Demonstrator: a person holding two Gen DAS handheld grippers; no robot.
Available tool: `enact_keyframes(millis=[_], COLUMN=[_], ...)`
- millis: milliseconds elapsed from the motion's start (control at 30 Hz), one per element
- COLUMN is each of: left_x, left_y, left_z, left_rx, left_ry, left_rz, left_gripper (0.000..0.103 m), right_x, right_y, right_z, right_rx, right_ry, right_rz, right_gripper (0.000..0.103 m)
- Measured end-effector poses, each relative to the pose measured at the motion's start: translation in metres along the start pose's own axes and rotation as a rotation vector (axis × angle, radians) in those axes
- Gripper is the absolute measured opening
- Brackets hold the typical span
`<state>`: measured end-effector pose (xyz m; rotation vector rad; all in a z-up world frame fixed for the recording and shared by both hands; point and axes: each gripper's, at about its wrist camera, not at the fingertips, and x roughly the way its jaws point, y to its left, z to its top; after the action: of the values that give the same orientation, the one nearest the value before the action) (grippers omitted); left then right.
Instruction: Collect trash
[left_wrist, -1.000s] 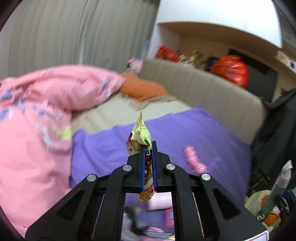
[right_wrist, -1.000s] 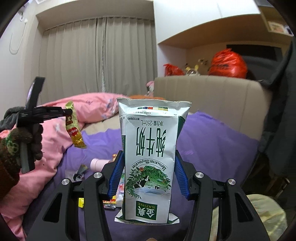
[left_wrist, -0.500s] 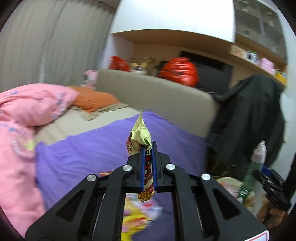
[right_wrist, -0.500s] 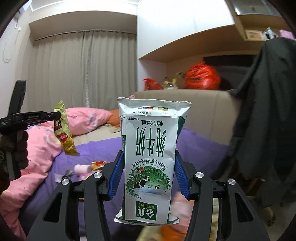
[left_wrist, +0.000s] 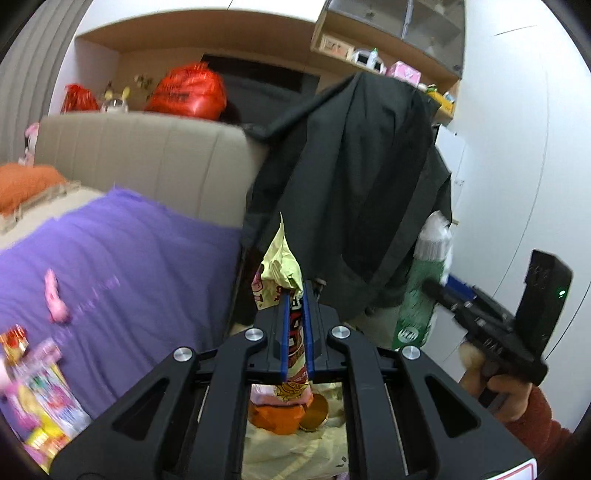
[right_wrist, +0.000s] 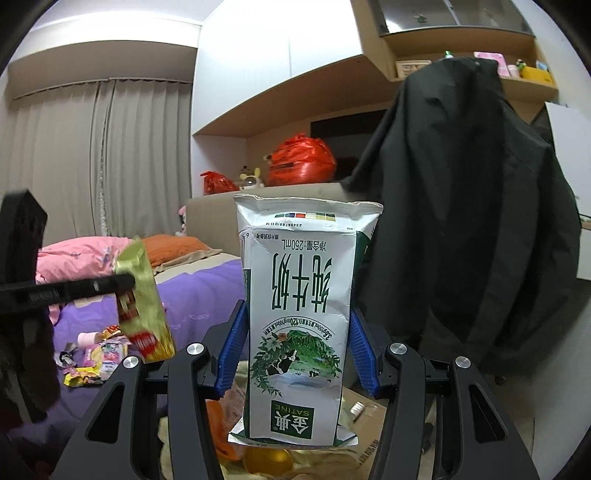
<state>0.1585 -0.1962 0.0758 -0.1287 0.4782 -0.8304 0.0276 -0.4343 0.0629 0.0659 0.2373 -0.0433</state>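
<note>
Left gripper (left_wrist: 295, 325) pinched tight on wrapper (left_wrist: 282, 266); right gripper (right_wrist: 297, 332) clamped wide on carton (right_wrist: 299, 317), above trash heap (right_wrist: 266, 458) at 6 o'clock, likely for dropping.

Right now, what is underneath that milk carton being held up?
Below the milk carton lies a heap of rubbish: something orange, a yellowish round thing and a cardboard flap. The carton and the right gripper cover the rest, so any container is hidden.
</note>
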Motion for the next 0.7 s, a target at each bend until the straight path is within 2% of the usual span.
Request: enact_keyframes(millis=[167,267,467,567,700], left_x=[0.010,0.046,0.081,0.083,0.083], left_y=[0.012,0.016,0.017,0.014,0.011], left_z=[-0.019,-0.032,-0.065,-0.067,-0.062], left_rx=[-0.040,-0.019,0.007,0.034,0.061], left_ry=[-0.005,0.110,0.218,0.227,0.217], left_rz=[0.010,0.051,0.059,0.064,0.071], left_gripper=[0.006,0.006,0.005,0.005,0.005], right_x=[0.003,0.016,0.041,0.054,0.058], right_y=[-0.015,-0.019,-0.020,-0.019,-0.016], right_z=[-0.008,-0.015,-0.039,-0.052,-0.055], right_rx=[0.026,0.037,0.085,0.101,0.099], right_ry=[0.005,0.023,0.084,0.129,0.118], right_rz=[0.030,0.047,0.097,0.118,0.131], right_gripper=[0.050,0.050,0.050,0.049,0.049])
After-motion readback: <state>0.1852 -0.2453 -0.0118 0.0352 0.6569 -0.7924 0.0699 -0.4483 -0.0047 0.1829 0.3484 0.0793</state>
